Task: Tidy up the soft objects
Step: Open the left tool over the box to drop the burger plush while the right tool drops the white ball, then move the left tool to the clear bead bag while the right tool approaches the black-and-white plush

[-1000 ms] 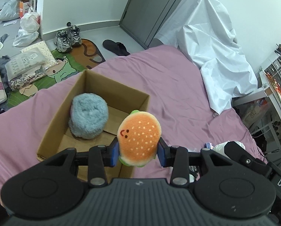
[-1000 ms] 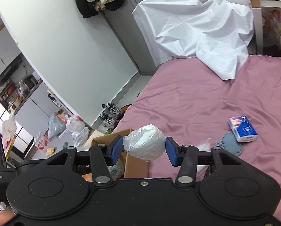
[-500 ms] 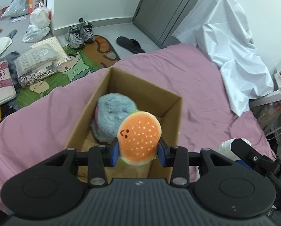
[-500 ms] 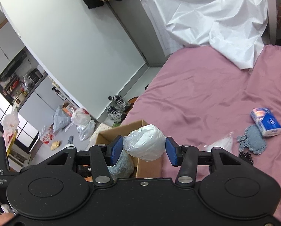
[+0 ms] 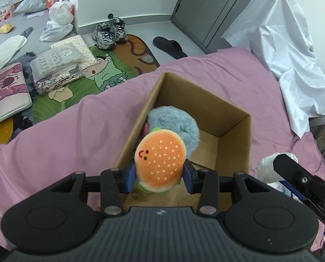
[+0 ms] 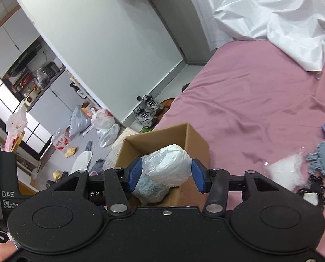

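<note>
— Pink bedding point(image 5: 79, 118) under the cardboard box point(image 5: 248, 131); where are you?

— Your left gripper point(image 5: 159, 175) has the burger plush point(image 5: 160, 161) over the box, jaws easing apart, pads nearly off it.

— And your right gripper point(image 6: 165, 175)?

— Clamped on the white bundle point(image 6: 168, 167) at the rim. Next, I'd say, carry it inside beside the grey fluffy toy point(image 5: 175, 122).

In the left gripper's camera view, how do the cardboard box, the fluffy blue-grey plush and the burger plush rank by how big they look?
Largest to smallest, as they look:
1. cardboard box
2. and 3. unsure: the fluffy blue-grey plush and the burger plush look about alike. The burger sits nearest the camera and covers part of the blue-grey one, so I won't rank them.
</note>
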### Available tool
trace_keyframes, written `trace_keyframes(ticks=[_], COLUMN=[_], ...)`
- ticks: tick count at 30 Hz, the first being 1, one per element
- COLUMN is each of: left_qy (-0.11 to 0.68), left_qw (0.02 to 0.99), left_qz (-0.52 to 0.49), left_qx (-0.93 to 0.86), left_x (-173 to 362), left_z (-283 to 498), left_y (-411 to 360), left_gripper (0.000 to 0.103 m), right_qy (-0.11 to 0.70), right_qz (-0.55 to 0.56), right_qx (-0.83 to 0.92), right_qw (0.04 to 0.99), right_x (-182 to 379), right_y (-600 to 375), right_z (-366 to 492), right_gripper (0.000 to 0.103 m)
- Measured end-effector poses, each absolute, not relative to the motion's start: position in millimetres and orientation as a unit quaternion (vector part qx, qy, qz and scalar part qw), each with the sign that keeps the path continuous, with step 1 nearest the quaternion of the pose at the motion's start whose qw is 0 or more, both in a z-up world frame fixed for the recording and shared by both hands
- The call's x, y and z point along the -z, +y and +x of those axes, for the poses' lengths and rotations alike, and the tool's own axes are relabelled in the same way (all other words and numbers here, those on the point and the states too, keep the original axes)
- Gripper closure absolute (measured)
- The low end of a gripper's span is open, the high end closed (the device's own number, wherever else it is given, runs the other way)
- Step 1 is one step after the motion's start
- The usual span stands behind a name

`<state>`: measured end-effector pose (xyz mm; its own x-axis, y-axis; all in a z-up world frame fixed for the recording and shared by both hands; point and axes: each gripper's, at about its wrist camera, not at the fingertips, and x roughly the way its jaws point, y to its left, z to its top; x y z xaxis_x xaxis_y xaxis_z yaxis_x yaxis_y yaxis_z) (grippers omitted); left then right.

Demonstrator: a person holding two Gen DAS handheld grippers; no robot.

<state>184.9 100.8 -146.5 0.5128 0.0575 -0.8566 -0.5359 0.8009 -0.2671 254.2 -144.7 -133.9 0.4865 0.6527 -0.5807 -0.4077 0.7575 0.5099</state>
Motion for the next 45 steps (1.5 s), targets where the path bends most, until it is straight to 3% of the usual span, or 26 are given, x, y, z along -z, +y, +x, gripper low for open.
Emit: trace_keyframes(ticks=[11,17,18,19,21,24,28,33,36,45], left_qy=[0.462,0.452,0.45,0.448,0.449,0.45,0.447,0.444,0.435,0.42], left_qw=[0.817,0.821,0.822,0.823,0.821,0.82,0.824,0.829,0.838,0.853], left_qz=[-0.299,-0.298,-0.298,-0.299,-0.301,-0.307,-0.306,-0.305,-0.301,-0.288], left_qx=[-0.173,-0.181,-0.183,-0.183,-0.182,-0.175,-0.168,-0.147,-0.135,-0.116], left_x=[144.0,130.5,127.8,125.9,122.8,117.7,109.3,97.4,88.4,69.8], left_z=[185.6,184.7,183.8,183.2,181.7,179.8,175.8,171.5,166.7,159.6], left_y=[115.9,122.0,123.2,125.0,126.6,126.8,123.5,112.0,102.6,73.0], left_gripper=[0.051,0.035,0.032,0.03,0.027,0.023,0.013,0.009,0.0,0.0], right_qy=[0.411,0.407,0.404,0.403,0.399,0.396,0.39,0.39,0.388,0.371], right_qz=[0.141,0.127,0.127,0.127,0.127,0.125,0.11,0.111,0.112,0.117], right_qx=[-0.314,-0.315,-0.316,-0.314,-0.303,-0.299,-0.291,-0.276,-0.267,-0.247], right_qw=[0.844,0.848,0.849,0.85,0.856,0.859,0.866,0.872,0.875,0.887], right_x=[132.1,121.7,119.9,118.8,114.6,105.9,93.7,83.5,78.8,67.2], right_y=[-121.4,-110.5,-108.6,-107.6,-108.3,-114.7,-123.6,-143.5,-159.1,-200.1], right_z=[267.9,273.4,274.2,275.4,275.3,271.9,264.1,253.1,246.4,226.8], right_gripper=[0.054,0.052,0.045,0.031,0.019,0.019,0.009,0.005,0.0,0.0])
